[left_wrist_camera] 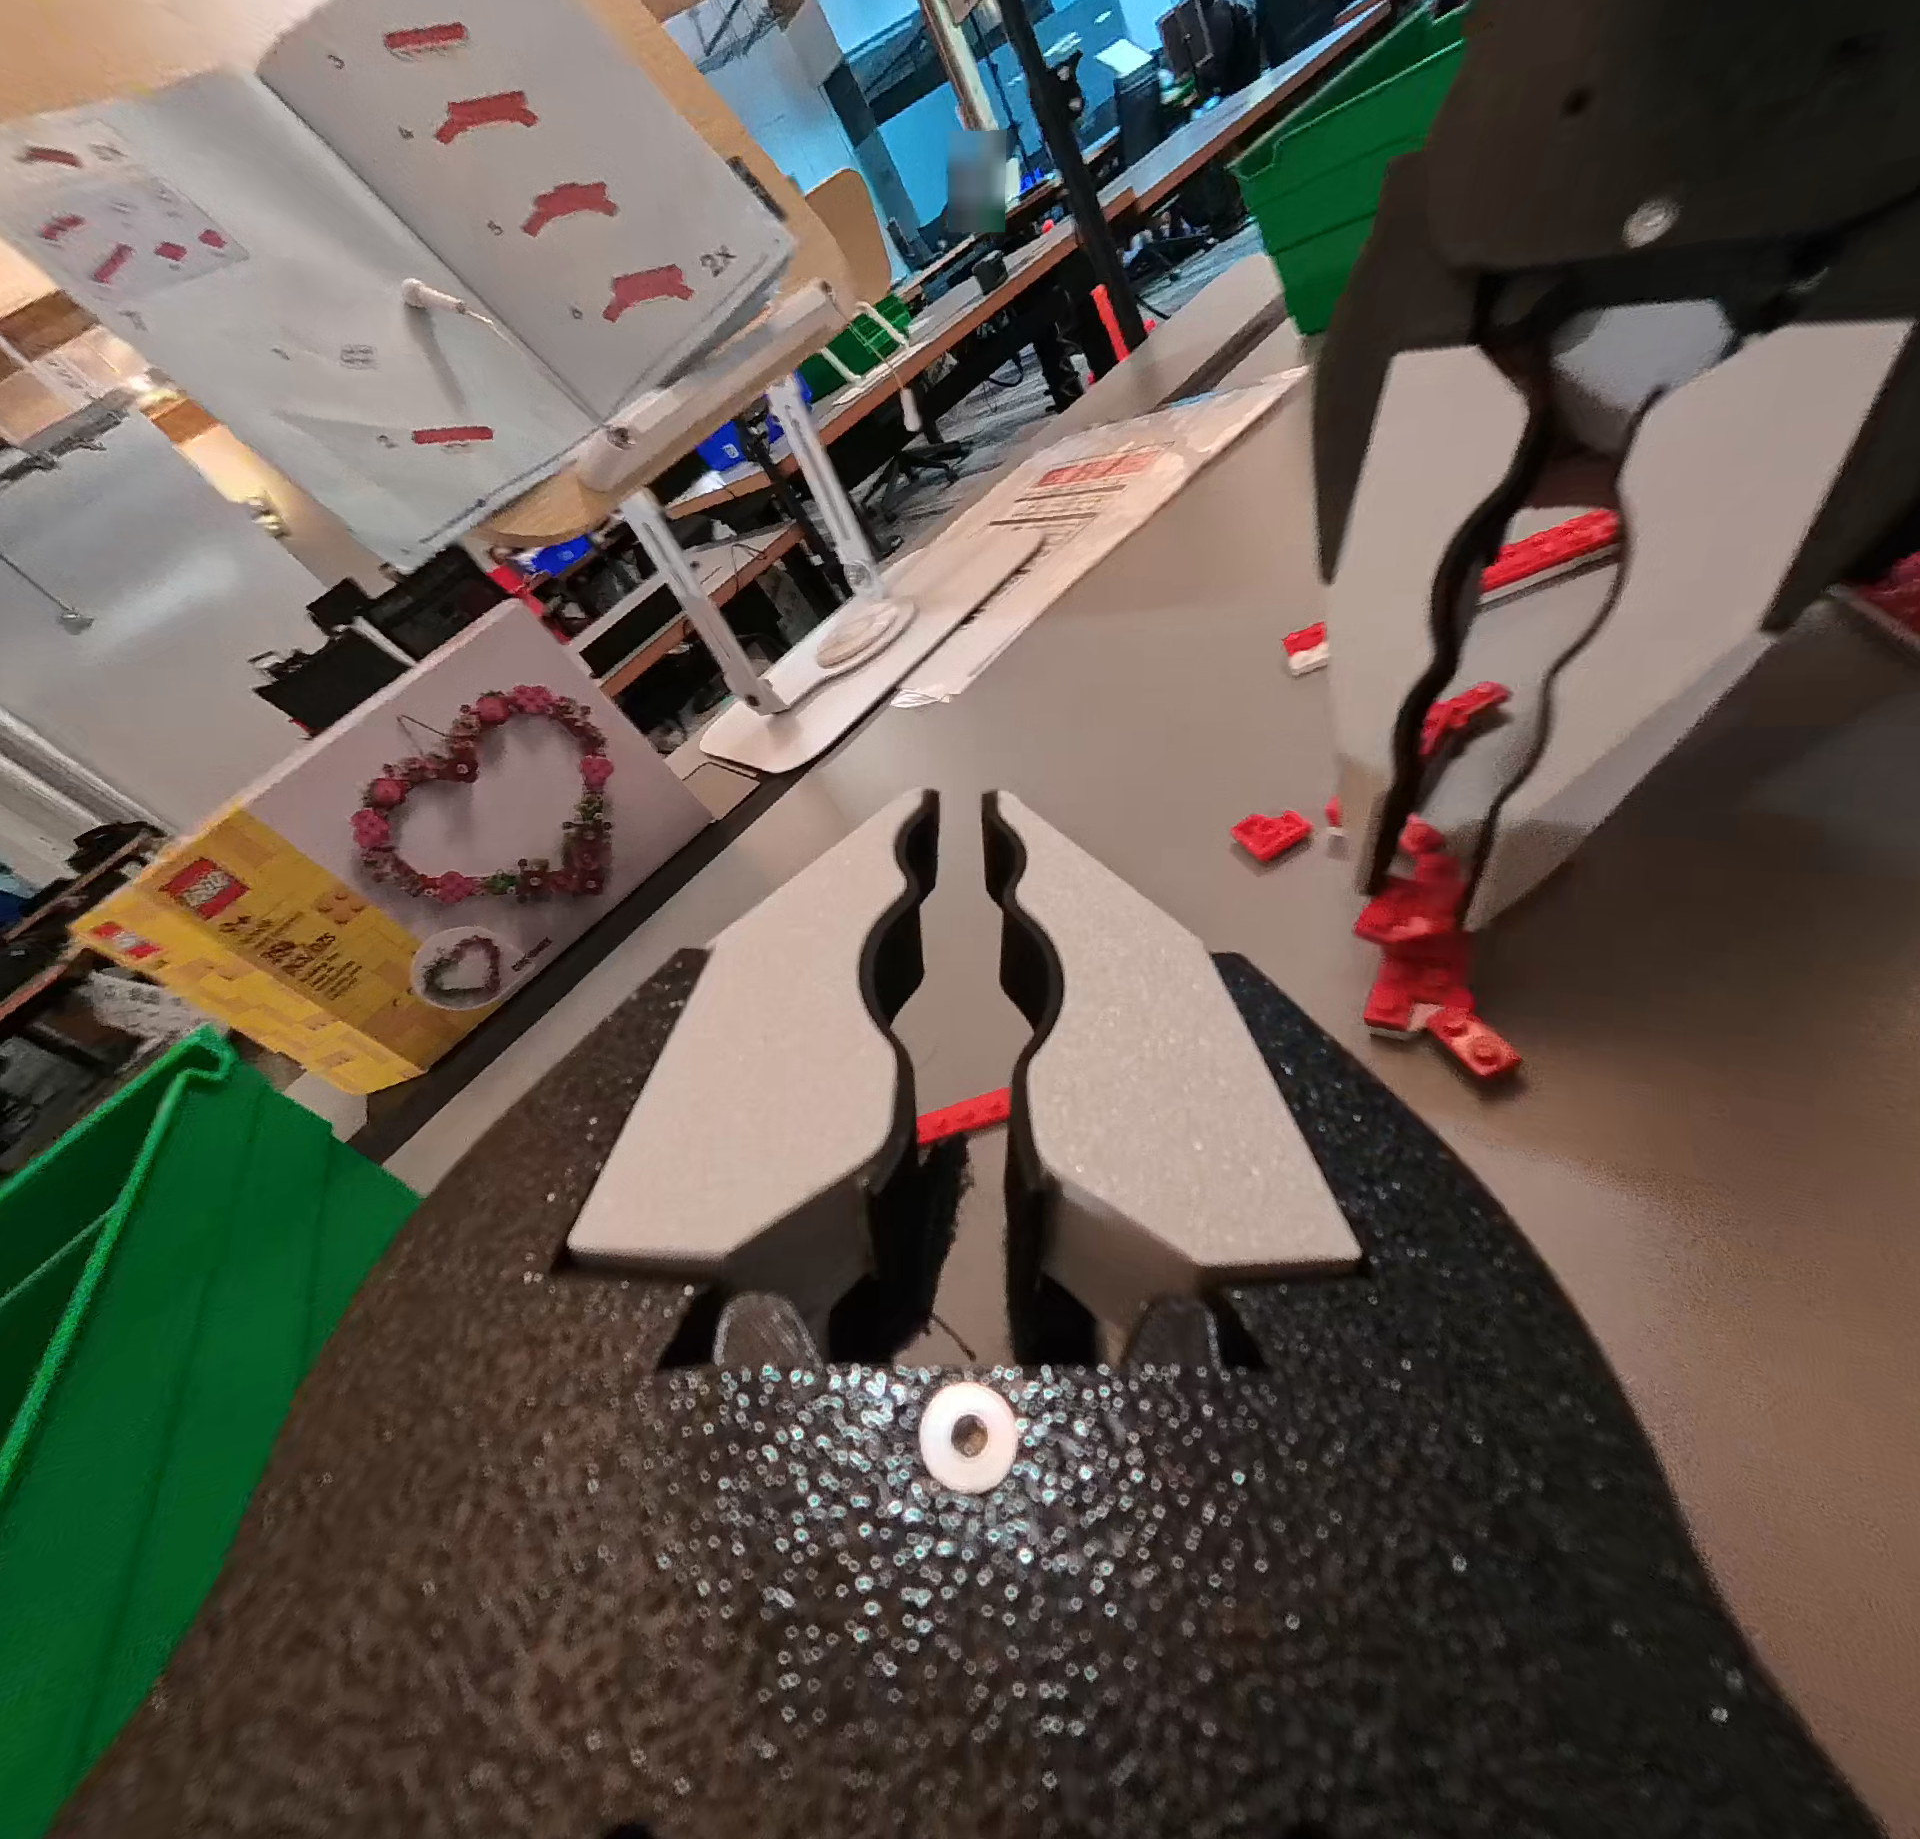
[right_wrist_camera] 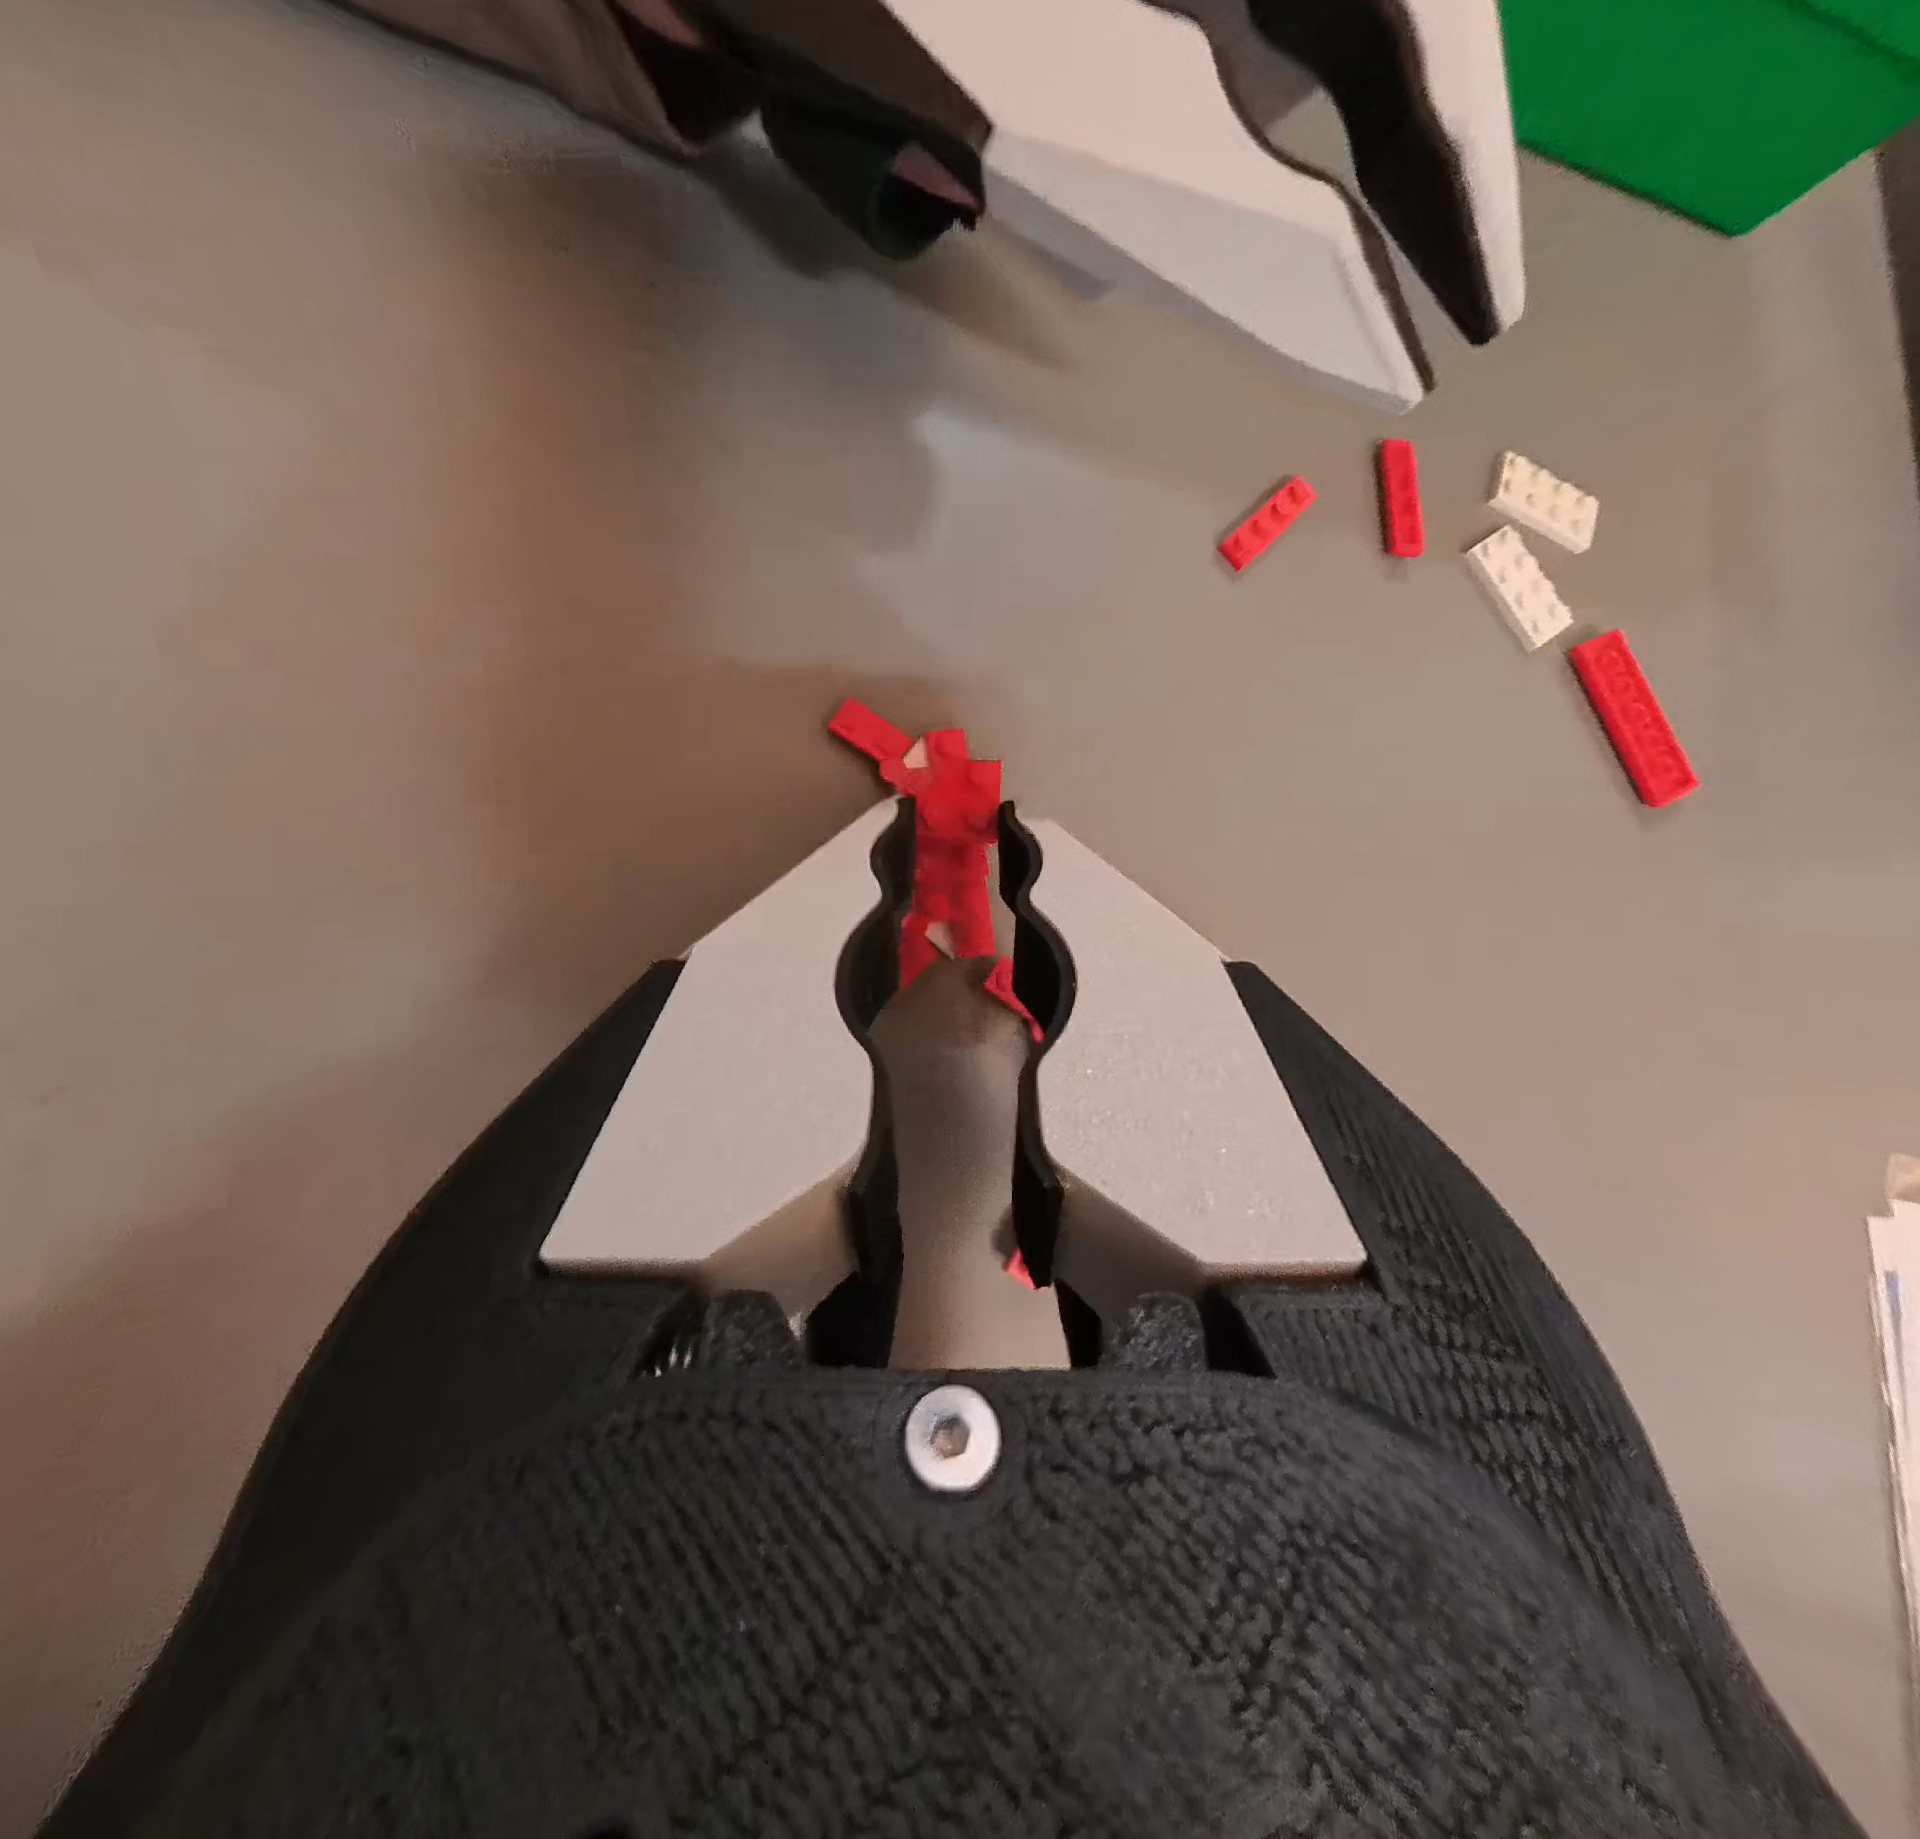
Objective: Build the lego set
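Observation:
My right gripper [right_wrist_camera: 951, 815] is shut on a small red lego assembly [right_wrist_camera: 948, 854] of several joined plates and holds it tip-down on the grey table [right_wrist_camera: 416, 646]. It also shows in the left wrist view [left_wrist_camera: 1423, 896], with the assembly [left_wrist_camera: 1425, 968] below its fingertips. My left gripper [left_wrist_camera: 961, 802] is nearly closed with only a thin slit between its fingers, and nothing is in it. It hangs above the table, seen top right in the right wrist view [right_wrist_camera: 1455, 366]. Loose red plates [right_wrist_camera: 1265, 522] [right_wrist_camera: 1633, 717] and white plates [right_wrist_camera: 1545, 501] lie near it.
An open instruction booklet [left_wrist_camera: 416, 262] sits on a stand at the back left, with the set's box [left_wrist_camera: 416, 833] below it. Green bins stand at the front left [left_wrist_camera: 156, 1322] and back right [left_wrist_camera: 1340, 179]. More red pieces [left_wrist_camera: 1270, 833] lie near the right gripper. Papers [right_wrist_camera: 1896, 1322] lie at the right edge. Some 10 cm of space lies between my two pairs of fingers.

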`<state>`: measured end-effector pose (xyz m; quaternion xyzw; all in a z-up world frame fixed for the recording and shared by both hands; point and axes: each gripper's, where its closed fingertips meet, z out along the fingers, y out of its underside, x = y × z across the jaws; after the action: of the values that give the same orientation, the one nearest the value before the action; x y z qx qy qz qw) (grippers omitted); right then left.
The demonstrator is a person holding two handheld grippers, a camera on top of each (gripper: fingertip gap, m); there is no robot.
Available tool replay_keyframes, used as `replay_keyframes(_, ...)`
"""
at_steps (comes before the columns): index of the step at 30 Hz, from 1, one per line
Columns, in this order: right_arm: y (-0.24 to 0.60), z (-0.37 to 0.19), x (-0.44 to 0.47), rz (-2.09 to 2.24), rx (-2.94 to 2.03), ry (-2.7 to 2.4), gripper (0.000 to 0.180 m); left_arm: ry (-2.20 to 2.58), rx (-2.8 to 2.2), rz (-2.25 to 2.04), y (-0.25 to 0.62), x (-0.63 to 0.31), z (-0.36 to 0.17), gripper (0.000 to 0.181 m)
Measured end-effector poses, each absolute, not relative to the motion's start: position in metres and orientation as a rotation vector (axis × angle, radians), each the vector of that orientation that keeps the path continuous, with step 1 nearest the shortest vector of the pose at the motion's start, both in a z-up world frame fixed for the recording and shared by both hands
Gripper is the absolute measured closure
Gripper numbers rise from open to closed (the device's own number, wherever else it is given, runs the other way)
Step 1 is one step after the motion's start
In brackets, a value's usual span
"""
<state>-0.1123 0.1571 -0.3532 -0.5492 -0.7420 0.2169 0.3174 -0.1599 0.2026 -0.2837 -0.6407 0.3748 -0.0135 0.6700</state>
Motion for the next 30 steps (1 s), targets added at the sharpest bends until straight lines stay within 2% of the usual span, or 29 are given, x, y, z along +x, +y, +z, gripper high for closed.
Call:
replay_keyframes(2,0.159,-0.354,-0.113,0.56,-1.451,-1.976,0.166,0.896,-1.456,-0.162,0.193,-0.15,-0.286,0.174)
replay_keyframes(6,0.156,-0.348,-0.115,0.593,-1.44,-1.96,0.166,1.12,-1.595,-0.543,0.156,-0.122,-0.311,0.145)
replay_keyframes(7,0.155,-0.347,-0.115,0.596,-1.432,-1.96,0.166,1.171,-1.623,-0.557,0.151,-0.12,-0.319,0.144)
replay_keyframes(11,0.15,-0.345,-0.116,0.615,-1.403,-1.971,0.166,1.251,-1.672,-0.561,0.145,-0.113,-0.337,0.149)
replay_keyframes(20,0.138,-0.339,-0.115,0.621,-1.294,-2.016,0.166,1.259,-1.664,-0.611,0.141,-0.109,-0.336,0.167)
replay_keyframes(30,0.131,-0.336,-0.114,0.692,-1.253,-2.041,0.166,1.274,-1.651,-0.67,0.134,-0.107,-0.335,0.169)
